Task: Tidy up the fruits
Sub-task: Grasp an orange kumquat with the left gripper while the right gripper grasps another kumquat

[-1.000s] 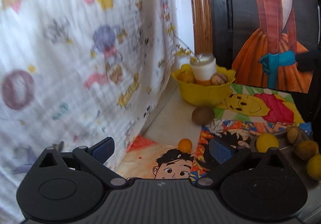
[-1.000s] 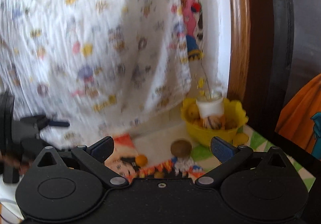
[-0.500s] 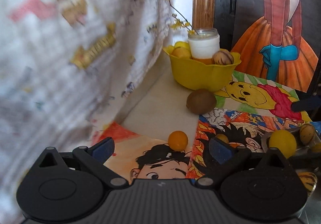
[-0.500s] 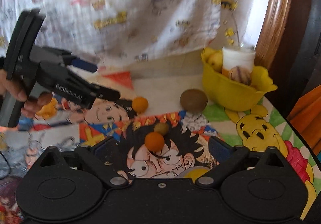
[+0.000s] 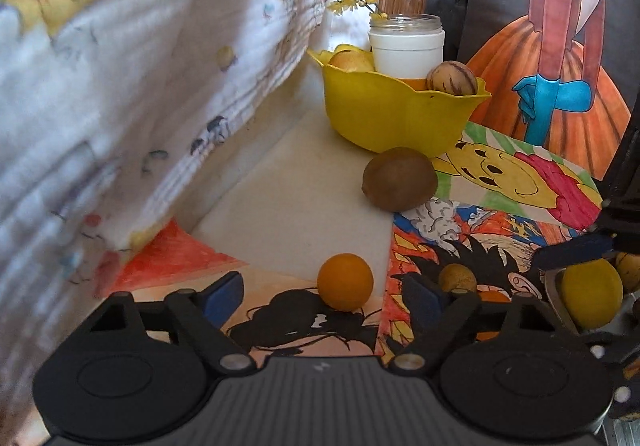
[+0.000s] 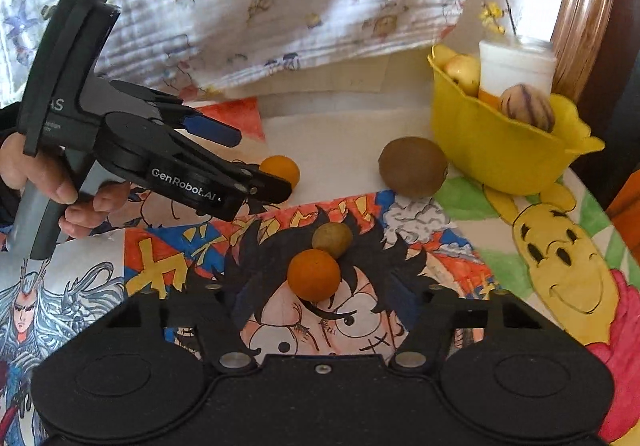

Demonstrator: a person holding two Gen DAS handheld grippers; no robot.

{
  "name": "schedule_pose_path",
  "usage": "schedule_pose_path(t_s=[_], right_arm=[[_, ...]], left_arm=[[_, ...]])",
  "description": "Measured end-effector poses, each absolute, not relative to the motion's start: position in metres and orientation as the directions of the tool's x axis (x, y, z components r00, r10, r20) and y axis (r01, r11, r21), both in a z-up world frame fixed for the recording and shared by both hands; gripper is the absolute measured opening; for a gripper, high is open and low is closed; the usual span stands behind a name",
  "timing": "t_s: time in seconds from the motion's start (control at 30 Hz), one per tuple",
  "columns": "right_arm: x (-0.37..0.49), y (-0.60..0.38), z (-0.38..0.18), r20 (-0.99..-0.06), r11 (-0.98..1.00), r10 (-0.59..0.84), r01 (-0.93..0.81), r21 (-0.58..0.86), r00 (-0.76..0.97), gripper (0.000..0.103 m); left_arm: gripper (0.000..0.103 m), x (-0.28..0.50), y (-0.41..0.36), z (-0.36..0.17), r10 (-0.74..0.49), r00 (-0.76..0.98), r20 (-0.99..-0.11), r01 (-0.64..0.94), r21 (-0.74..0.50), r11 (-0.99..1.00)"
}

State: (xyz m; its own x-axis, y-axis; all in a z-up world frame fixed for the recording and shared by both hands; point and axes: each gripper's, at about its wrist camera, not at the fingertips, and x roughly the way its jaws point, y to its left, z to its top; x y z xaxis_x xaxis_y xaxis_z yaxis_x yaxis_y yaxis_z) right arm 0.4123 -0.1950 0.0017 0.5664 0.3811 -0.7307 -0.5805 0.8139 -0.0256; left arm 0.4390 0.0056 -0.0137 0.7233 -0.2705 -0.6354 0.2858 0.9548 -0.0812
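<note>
left tool spread wide, empty | small orange dead ahead between its tips, well short of yellow bowl | right tool spread, empty, its own orange fruit centred ahead

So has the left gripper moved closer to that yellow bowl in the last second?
Yes. In the left wrist view the yellow bowl and kiwi now loom larger, and the small orange fruit sits between the open left gripper.
</note>
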Motion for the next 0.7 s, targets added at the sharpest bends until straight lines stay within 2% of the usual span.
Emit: schedule_pose_path(t_s=[0.13,0.2,0.33,0.43,0.5,0.7], right_arm=[[0.417,-0.193,-0.005,-0.74,0.814,0.386,-0.581,-0.008,0.55,0.061],[0.419,-0.194,-0.008,-0.741,0.815,0.387,-0.579,-0.003,0.548,0.058],[0.423,-0.195,-0.011,-0.742,0.815,0.401,-0.58,0.021,0.537,0.047],[0.425,-0.195,-0.012,-0.741,0.811,0.417,-0.583,0.042,0.527,0.046],[0.426,-0.194,-0.012,-0.742,0.809,0.422,-0.586,0.048,0.522,0.046],[0.427,-0.194,-0.014,-0.744,0.809,0.421,-0.586,0.048,0.519,0.036]], left_arm=[[0.079,0.443,0.002,-0.018,-0.285,0.717,-0.636,0.308,-0.078,0.948],[0.071,0.445,0.001,-0.019,-0.29,0.714,-0.637,0.313,-0.08,0.946],[0.063,0.447,-0.001,-0.022,-0.299,0.708,-0.64,0.316,-0.091,0.944],[0.057,0.446,-0.004,-0.022,-0.304,0.702,-0.644,0.328,-0.087,0.941],[0.049,0.446,-0.007,-0.022,-0.307,0.7,-0.645,0.337,-0.08,0.938],[0.035,0.448,-0.006,-0.022,-0.299,0.702,-0.646,0.321,-0.087,0.943]])
